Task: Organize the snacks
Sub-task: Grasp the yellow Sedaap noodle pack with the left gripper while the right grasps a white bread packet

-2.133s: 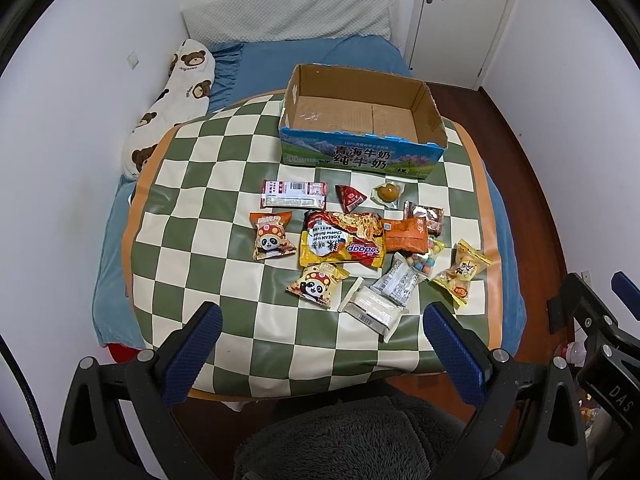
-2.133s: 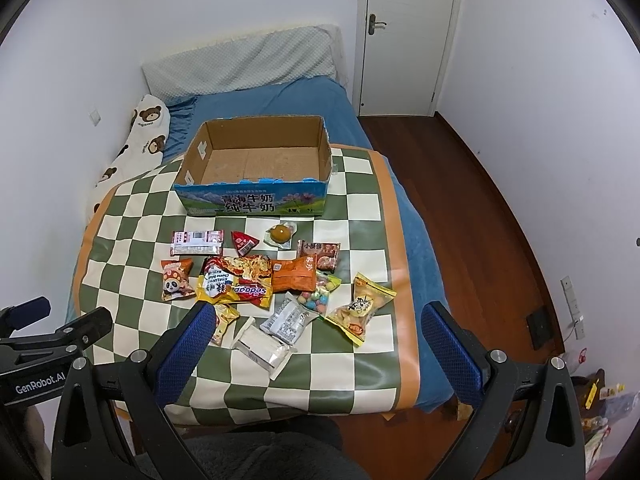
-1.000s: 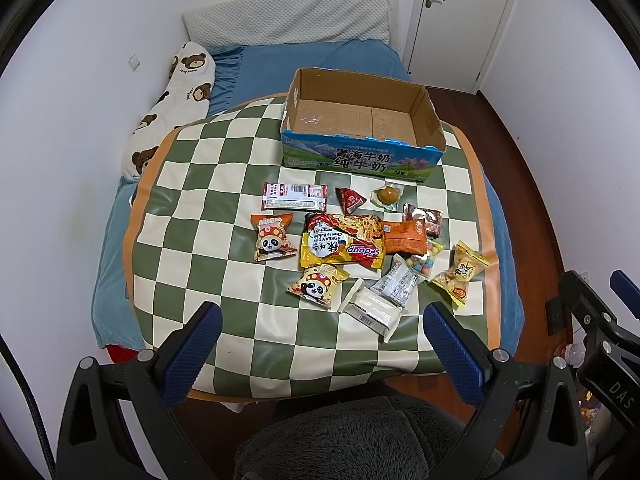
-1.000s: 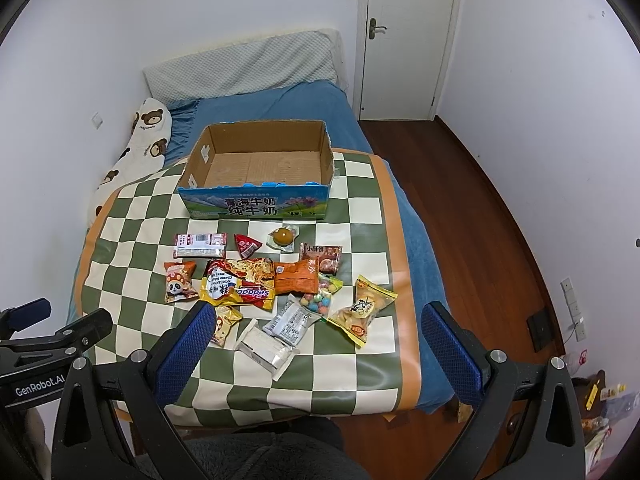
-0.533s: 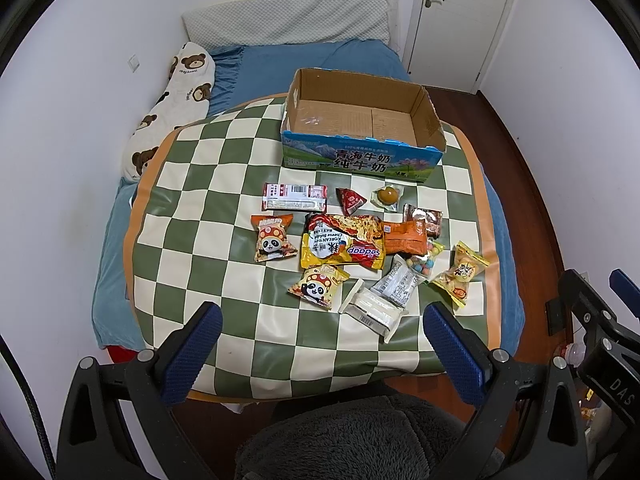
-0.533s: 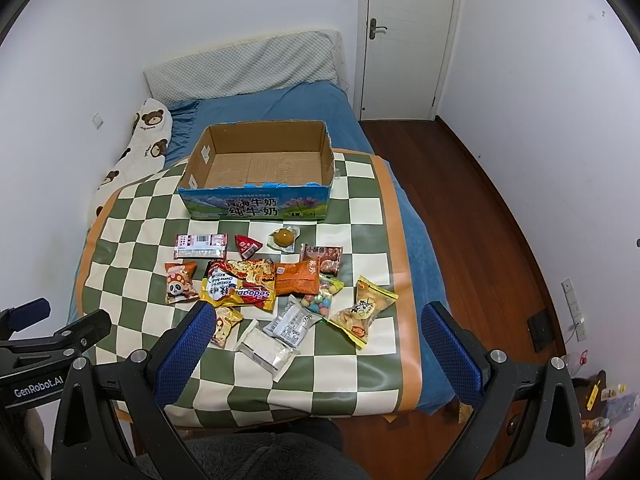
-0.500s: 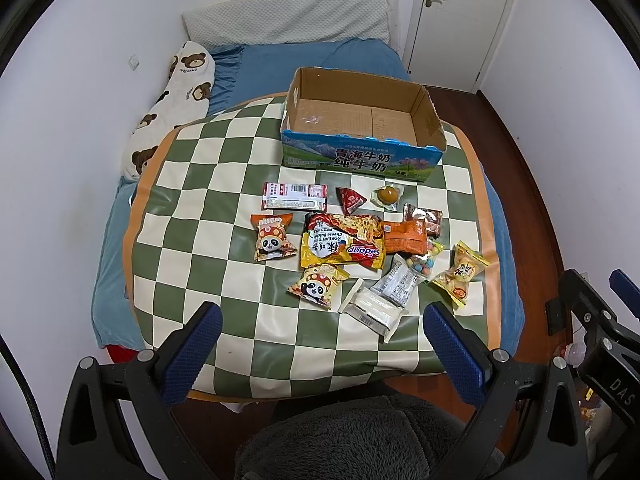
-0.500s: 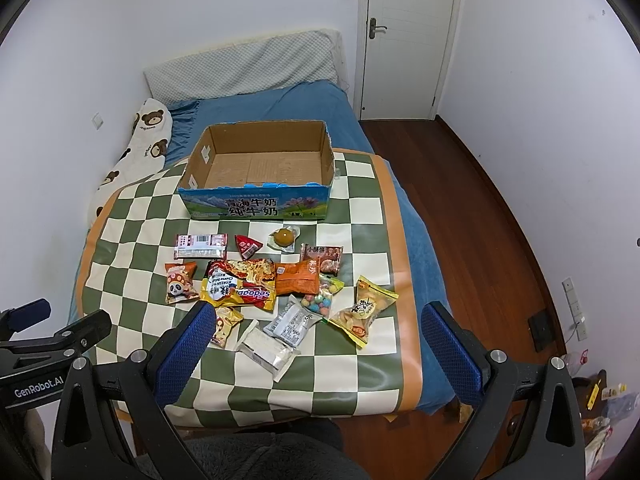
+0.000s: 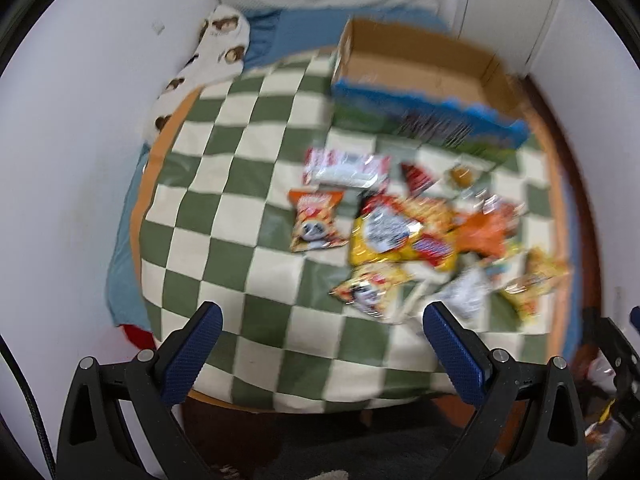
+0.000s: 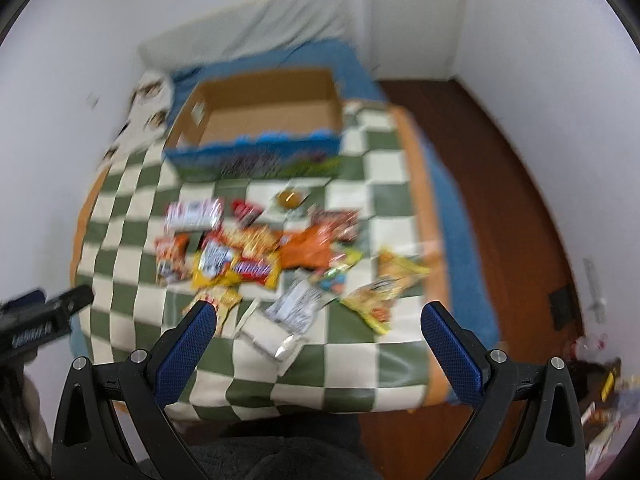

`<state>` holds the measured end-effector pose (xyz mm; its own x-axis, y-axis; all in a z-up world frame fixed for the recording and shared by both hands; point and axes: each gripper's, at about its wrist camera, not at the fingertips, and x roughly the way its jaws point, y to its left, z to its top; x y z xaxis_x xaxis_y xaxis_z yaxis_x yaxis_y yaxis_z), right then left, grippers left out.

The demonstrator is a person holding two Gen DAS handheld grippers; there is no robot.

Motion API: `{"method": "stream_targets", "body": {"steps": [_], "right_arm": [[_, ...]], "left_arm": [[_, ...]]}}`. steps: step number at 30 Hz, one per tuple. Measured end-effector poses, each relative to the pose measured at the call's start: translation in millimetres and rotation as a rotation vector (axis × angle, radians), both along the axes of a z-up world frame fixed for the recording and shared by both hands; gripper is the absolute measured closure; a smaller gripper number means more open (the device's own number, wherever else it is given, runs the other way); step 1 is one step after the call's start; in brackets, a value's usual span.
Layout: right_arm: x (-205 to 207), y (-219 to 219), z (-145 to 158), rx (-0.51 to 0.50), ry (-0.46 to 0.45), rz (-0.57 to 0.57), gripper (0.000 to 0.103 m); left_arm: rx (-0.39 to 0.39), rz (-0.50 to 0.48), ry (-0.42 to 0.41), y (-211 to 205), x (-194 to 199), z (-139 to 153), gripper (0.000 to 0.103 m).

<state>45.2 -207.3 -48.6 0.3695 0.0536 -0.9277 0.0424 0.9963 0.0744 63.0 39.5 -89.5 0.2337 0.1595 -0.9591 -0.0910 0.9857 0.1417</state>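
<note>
Several snack packets lie in a loose pile [image 9: 404,236] [image 10: 256,260] on a green-and-cream checkered table [image 9: 224,240] [image 10: 360,344]. An empty cardboard box [image 9: 420,76] [image 10: 264,120] with a blue printed front stands at the table's far side. My left gripper [image 9: 320,332] is open and empty above the table's near edge. My right gripper [image 10: 320,330] is open and empty, over a white packet [image 10: 268,334]. Both views are blurred by motion.
A bed with blue sheet [image 10: 320,56] and a bear-print pillow [image 9: 208,52] lies behind the table. A white door [image 10: 412,16] and wooden floor [image 10: 500,208] are to the right. A dark fuzzy seat [image 10: 280,460] sits below the grippers.
Both grippers have moved forward and down toward the table; the snacks and box now look larger and blurred. The jaws stay open.
</note>
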Motion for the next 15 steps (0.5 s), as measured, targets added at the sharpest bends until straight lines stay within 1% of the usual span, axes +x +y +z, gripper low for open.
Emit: {"method": "stream_targets", "body": {"steps": [3, 5, 9, 11, 12, 13, 14, 15], "right_arm": [[18, 21, -60, -0.013, 0.091, 0.106, 0.000], [29, 37, -102, -0.017, 0.161, 0.169, 0.000], [47, 72, -189, -0.018, 0.300, 0.291, 0.004], [52, 86, -226, -0.009, 0.358, 0.342, 0.010], [54, 92, -239, -0.005, 0.386, 0.365, 0.011], [54, 99, -256, -0.001, 0.420, 0.393, 0.015], [53, 104, -269, 0.000, 0.442, 0.414, 0.021], [51, 111, -283, -0.012, 0.465, 0.446, 0.023]], "left_arm": [[0.065, -0.007, 0.077, 7, 10, -49, 0.000], [0.082, -0.022, 0.124, 10, 10, -77, 0.000], [0.132, -0.053, 0.192, 12, 11, -119, 0.000], [0.153, -0.077, 0.207, 11, 13, -131, 0.000], [0.161, -0.107, 0.212, 10, 14, -138, 0.000], [0.181, -0.130, 0.209, 8, 16, -141, 0.000], [0.211, -0.177, 0.195, 5, 17, -144, 0.000], [0.235, -0.218, 0.181, 1, 20, -147, 0.000]]}}
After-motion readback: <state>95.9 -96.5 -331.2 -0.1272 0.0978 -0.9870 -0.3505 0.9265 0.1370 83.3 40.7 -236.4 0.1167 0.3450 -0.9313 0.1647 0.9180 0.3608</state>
